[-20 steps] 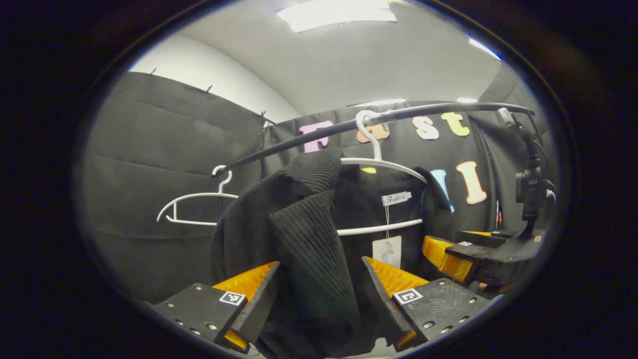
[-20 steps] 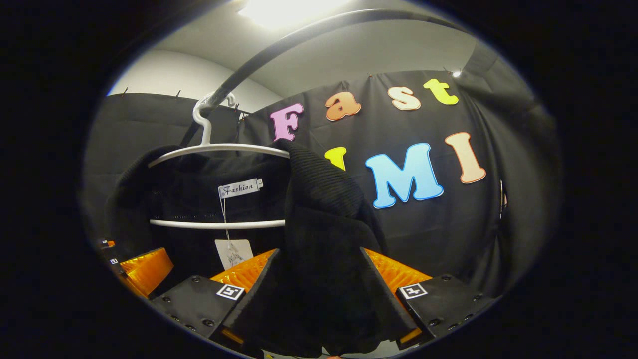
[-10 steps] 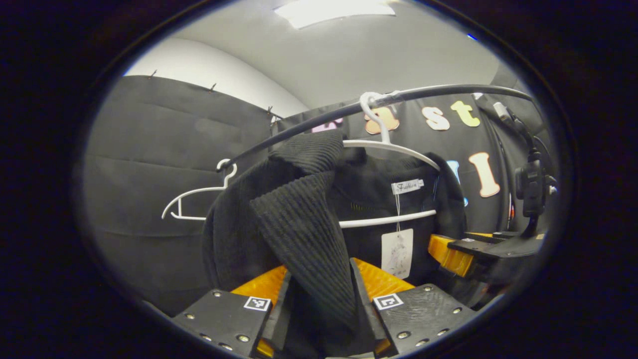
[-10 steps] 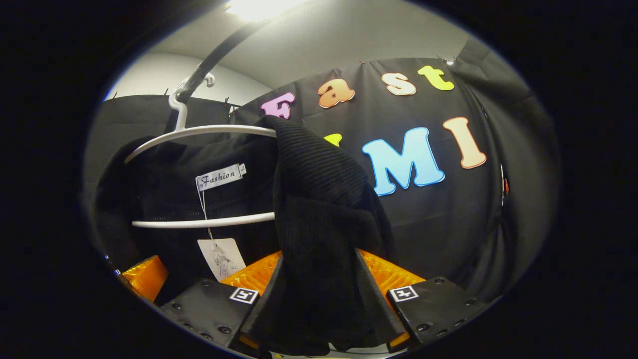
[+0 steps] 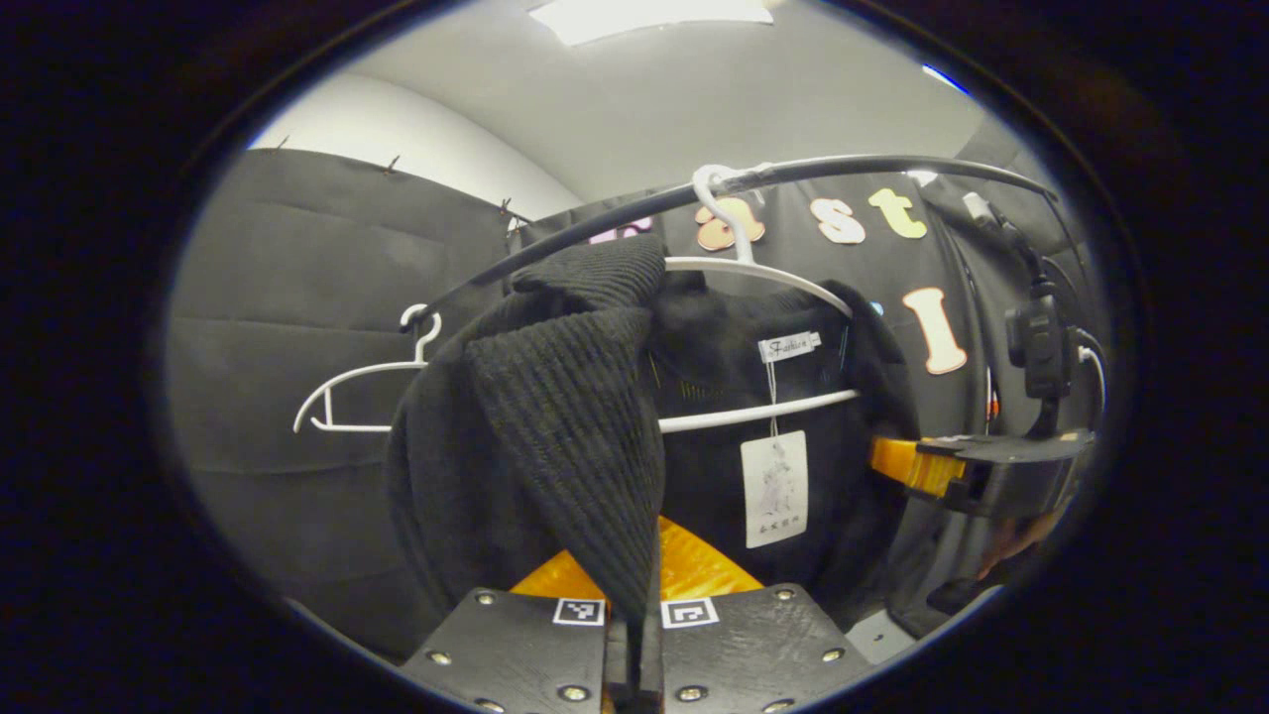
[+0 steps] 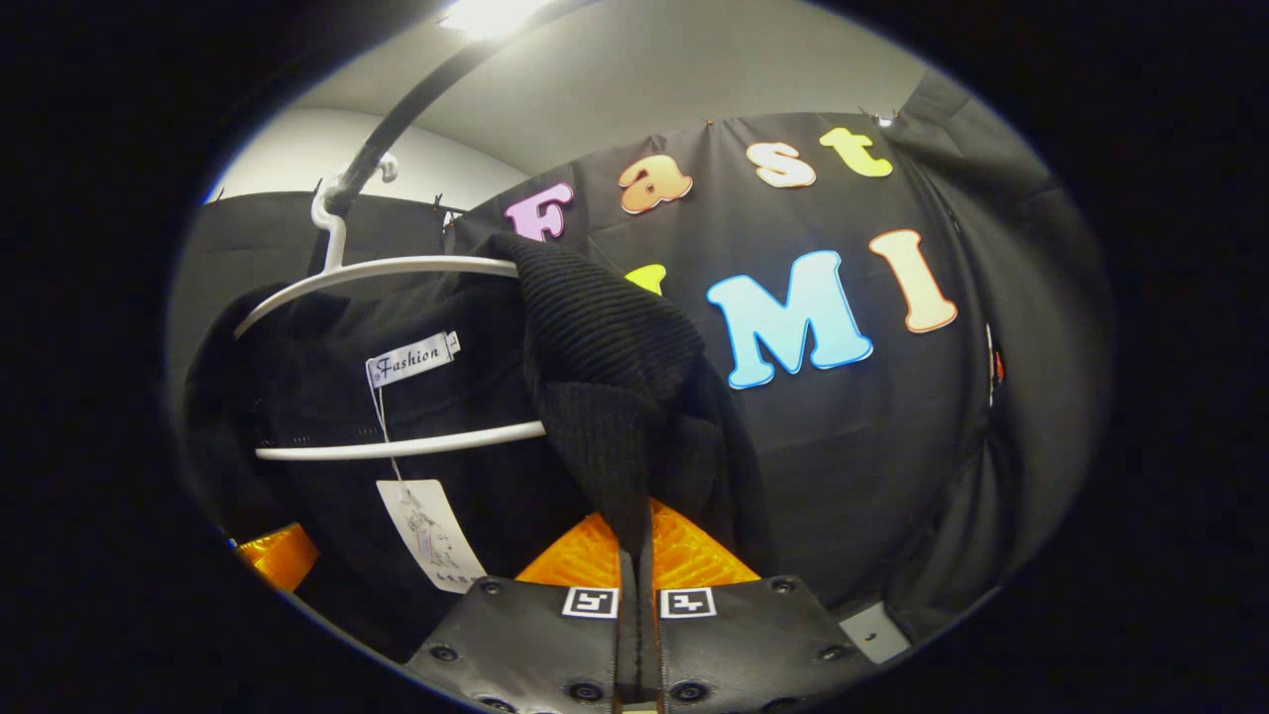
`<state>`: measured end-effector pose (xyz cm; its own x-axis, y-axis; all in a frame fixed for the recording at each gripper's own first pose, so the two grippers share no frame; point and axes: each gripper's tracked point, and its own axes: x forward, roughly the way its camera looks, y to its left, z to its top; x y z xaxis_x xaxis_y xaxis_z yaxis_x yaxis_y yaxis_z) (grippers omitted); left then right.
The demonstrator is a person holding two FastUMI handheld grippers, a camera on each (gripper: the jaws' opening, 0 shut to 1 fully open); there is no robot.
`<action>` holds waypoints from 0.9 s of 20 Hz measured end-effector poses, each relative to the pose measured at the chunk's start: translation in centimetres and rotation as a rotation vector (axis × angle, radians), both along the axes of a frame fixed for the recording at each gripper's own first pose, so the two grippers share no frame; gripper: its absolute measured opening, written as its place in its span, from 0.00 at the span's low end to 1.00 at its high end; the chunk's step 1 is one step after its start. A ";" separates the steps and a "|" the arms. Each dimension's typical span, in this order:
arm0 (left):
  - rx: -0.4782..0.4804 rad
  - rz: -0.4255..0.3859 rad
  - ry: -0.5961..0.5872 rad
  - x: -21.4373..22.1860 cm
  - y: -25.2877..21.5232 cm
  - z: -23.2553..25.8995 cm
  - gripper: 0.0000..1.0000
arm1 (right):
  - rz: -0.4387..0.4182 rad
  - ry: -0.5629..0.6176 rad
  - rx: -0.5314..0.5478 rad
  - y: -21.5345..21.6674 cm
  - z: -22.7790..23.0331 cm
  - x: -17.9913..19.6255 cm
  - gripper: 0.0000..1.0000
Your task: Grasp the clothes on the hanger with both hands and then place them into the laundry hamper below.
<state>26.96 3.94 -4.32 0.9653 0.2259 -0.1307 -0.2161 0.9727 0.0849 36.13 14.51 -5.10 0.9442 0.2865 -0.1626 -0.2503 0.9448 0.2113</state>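
Note:
A black ribbed knit garment (image 5: 555, 416) (image 6: 605, 357) hangs on a white hanger (image 5: 763, 273) (image 6: 387, 270) hooked over a black rail (image 5: 853, 167) (image 6: 397, 129). My left gripper (image 5: 634, 595) is shut on the garment's left shoulder fold. My right gripper (image 6: 634, 555) is shut on the right shoulder fold. In the left gripper view, the right gripper (image 5: 952, 471) reaches in from the right with a hand behind it. A white neck label (image 6: 411, 359) and a paper tag (image 5: 774, 488) hang at the collar.
A second, bare white hanger (image 5: 347, 382) hangs further left on the rail. A camera on a stalk (image 5: 1036, 347) stands at the right. Black cloth walls close in on all sides, with a ceiling light (image 5: 644, 12) overhead.
Both grippers closed from wide open onto the garment's shoulder folds. The fabric is now pinched between each pair of fingers, and both views have crept slightly closer to the hanger.

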 end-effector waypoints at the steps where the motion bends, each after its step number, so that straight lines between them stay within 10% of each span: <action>1: 0.005 0.022 -0.014 -0.7 0.4 0.4 0.06 | -0.015 -0.026 -0.016 -0.4 0.5 0.1 0.01; 18: 0.152 0.050 -0.202 -6.3 4.4 12.6 0.00 | -0.199 -0.306 -0.114 -7.6 9.8 0.3 0.01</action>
<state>20.70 8.32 8.32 0.9557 0.2760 0.1026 -0.2907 0.9398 0.1796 36.43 6.91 4.72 0.9893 0.0892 0.1155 -0.0950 0.9944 0.0458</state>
